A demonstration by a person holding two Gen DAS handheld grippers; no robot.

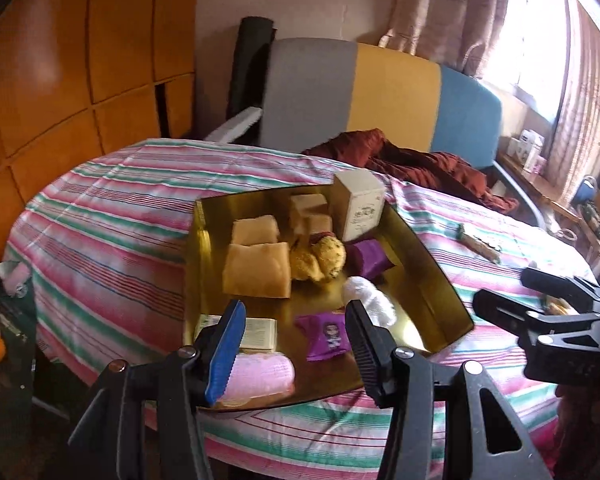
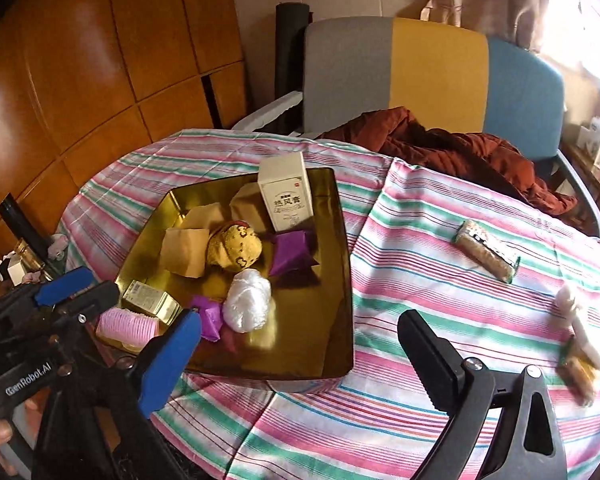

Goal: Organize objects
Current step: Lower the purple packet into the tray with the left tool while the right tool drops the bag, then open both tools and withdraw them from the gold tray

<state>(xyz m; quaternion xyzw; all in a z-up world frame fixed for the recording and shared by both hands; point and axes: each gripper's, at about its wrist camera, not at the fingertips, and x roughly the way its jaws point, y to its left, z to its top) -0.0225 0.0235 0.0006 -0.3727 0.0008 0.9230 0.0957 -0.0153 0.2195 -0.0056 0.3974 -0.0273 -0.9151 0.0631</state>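
Both grippers hang empty over a striped cloth and a shiny gold tray (image 2: 342, 264) of small goods.

The left gripper (image 1: 296, 344), one pad ribbed blue, the other black, stands half apart on nothing; just beyond its fingers lie a ribbed pink roll (image 1: 260, 376), a glossy purple packet (image 1: 327, 335) and a flat printed carton (image 1: 256, 334). The right gripper (image 2: 296, 364) gapes wide, empty, beside the tray's near corner. Further into the tray: one upright cream box (image 2: 286, 194), two tan paper pouches, one speckled yellow plush (image 2: 234, 250), one fluffy white ball (image 2: 247, 306). Right of the fingers, on the cloth, lies one wrapped oat bar (image 2: 486, 250).
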